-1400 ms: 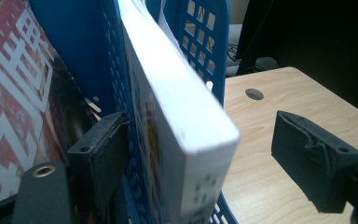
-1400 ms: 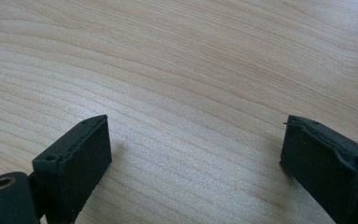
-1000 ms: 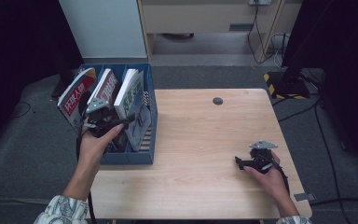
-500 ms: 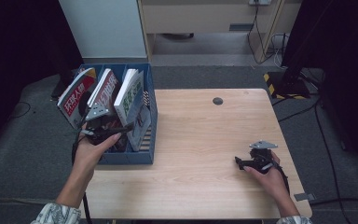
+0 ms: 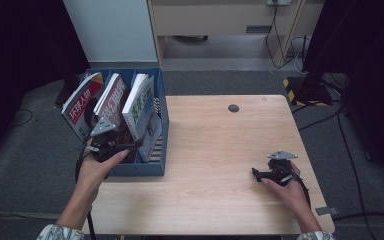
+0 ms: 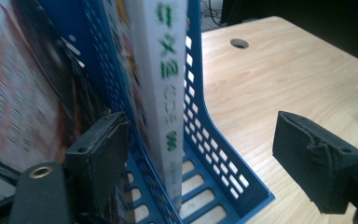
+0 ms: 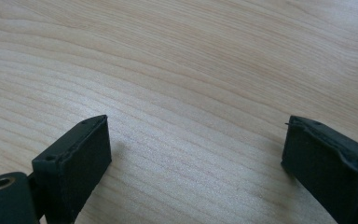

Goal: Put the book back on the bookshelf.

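Observation:
A blue perforated file rack (image 5: 155,167) stands at the table's left edge with three books upright in it: a red magazine (image 5: 82,102), a dark-covered one (image 5: 111,97) and a white book with green characters (image 5: 139,102). My left gripper (image 5: 132,145) is at the rack's near end. In the left gripper view it (image 6: 200,154) stands open astride the white book (image 6: 165,84) and the rack's right wall (image 6: 209,135), and neither pad touches them. My right gripper (image 5: 256,173) rests low at the table's near right. It is open (image 7: 196,158) over bare wood.
The light wooden table (image 5: 220,135) has a round dark cable hole (image 5: 233,108) near its far edge. Cables and a yellow-black striped foot (image 5: 295,87) lie on the floor beyond the far right corner. A pale cabinet (image 5: 107,30) stands behind the rack.
My left hand has drawn the gripper back toward the rack's near end and a little lower. The right hand has kept still.

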